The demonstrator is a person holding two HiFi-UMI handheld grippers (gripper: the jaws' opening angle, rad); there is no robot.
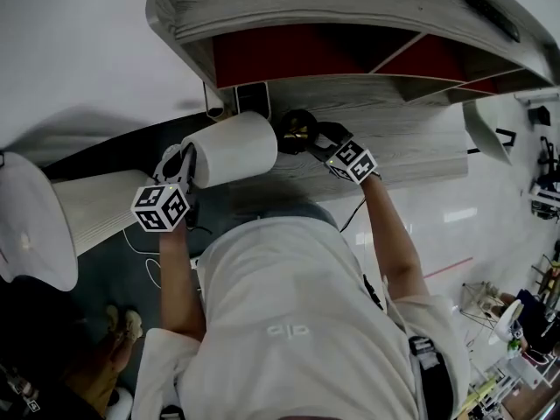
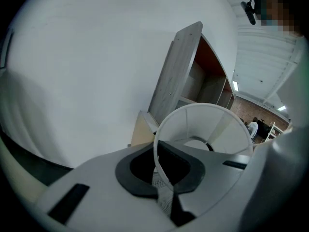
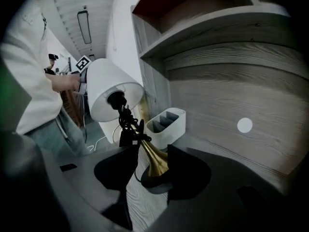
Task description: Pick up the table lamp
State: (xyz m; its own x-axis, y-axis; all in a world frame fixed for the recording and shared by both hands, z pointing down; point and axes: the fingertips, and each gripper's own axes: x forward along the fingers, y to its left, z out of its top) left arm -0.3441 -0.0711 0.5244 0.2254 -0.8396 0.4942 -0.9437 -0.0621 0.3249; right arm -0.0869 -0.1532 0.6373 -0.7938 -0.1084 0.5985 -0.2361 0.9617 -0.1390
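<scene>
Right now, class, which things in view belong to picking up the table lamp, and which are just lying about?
Job: lampshade, brass lamp base, left gripper shut on the shade's rim, right gripper open around the base.
Lying about: white organiser box, shelf unit.

Grey wood-grain worktop runs beneath a matching shelf unit whose compartments are backed in red. The dark round foot of a brass-stemmed table lamp rests on the boards, with the stem leaning and the white shade tipped to one side. Near the lamp, close against the upright back panel, a white desk organiser stands on the same surface, divided into several open-topped compartments. What they hold cannot be made out.
</scene>
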